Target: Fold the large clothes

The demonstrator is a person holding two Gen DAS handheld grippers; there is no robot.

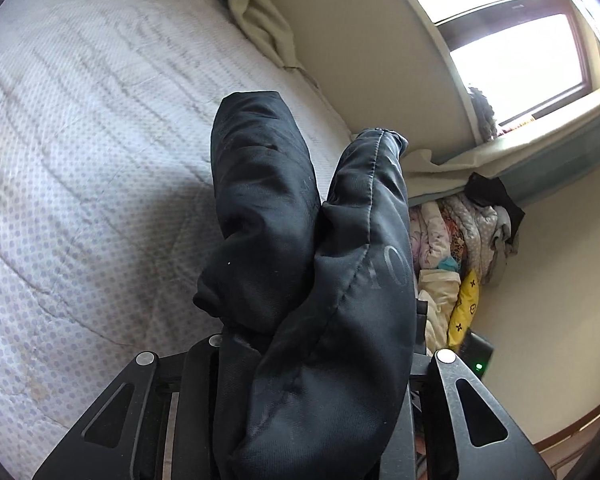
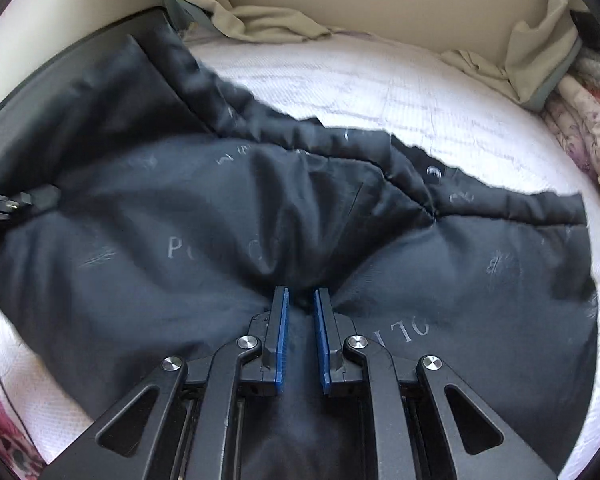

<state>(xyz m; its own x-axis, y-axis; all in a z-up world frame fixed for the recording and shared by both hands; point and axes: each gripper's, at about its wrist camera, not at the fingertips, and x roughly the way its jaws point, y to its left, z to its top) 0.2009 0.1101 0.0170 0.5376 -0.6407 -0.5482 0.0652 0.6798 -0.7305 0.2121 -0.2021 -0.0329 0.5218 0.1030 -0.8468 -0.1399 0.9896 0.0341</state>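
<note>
A large dark padded jacket (image 2: 260, 220) with faint grey lettering lies spread over the white mattress (image 2: 380, 84). My right gripper (image 2: 301, 296) is shut on a fold of the jacket, which bunches between its blue pads (image 2: 283, 332). In the left wrist view a thick fold of the same jacket (image 1: 300, 260) bulges up out of my left gripper (image 1: 296, 344), which is shut on it and held above the bed; its fingertips are hidden by the cloth. The left gripper also shows at the far left of the right wrist view (image 2: 8, 202).
The quilted mattress (image 1: 80, 160) fills the left. A beige wall panel (image 1: 360, 40) and rumpled beige sheet (image 1: 260, 12) border it. A pile of coloured clothes (image 1: 456, 248) lies to the right under a window (image 1: 512, 52).
</note>
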